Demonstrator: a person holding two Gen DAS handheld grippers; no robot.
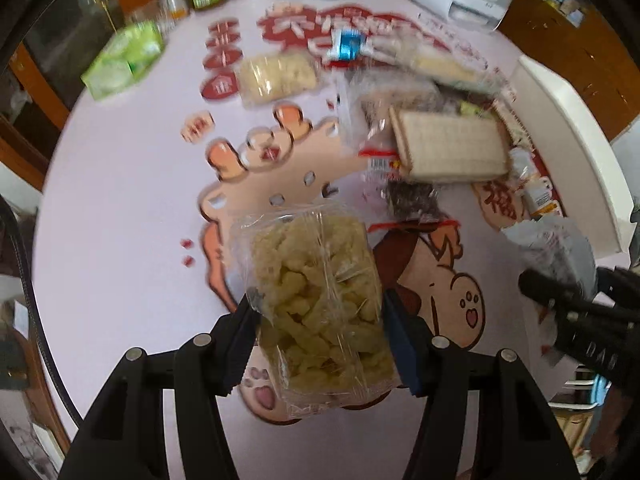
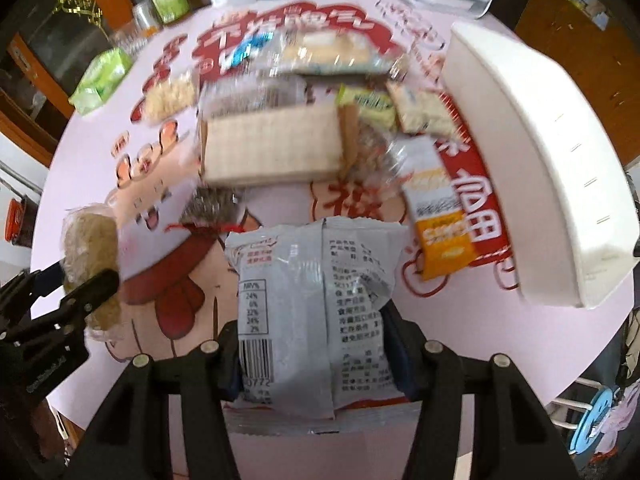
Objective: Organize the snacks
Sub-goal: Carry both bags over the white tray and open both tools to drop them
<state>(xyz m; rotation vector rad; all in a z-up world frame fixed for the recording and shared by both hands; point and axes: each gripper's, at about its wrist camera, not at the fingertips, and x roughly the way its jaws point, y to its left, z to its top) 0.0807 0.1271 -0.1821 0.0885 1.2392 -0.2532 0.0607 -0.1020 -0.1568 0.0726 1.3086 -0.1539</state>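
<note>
Two snacks are in hand, the clear bag of puffs (image 1: 316, 304) clamped in the left tool (image 1: 320, 336) and the grey packet (image 2: 316, 316) in the right tool (image 2: 316, 356), so carrying looks underway, with the white bin (image 2: 536, 176) at two o'clock on the surface (image 2: 460, 344) the likely next drop.
</note>
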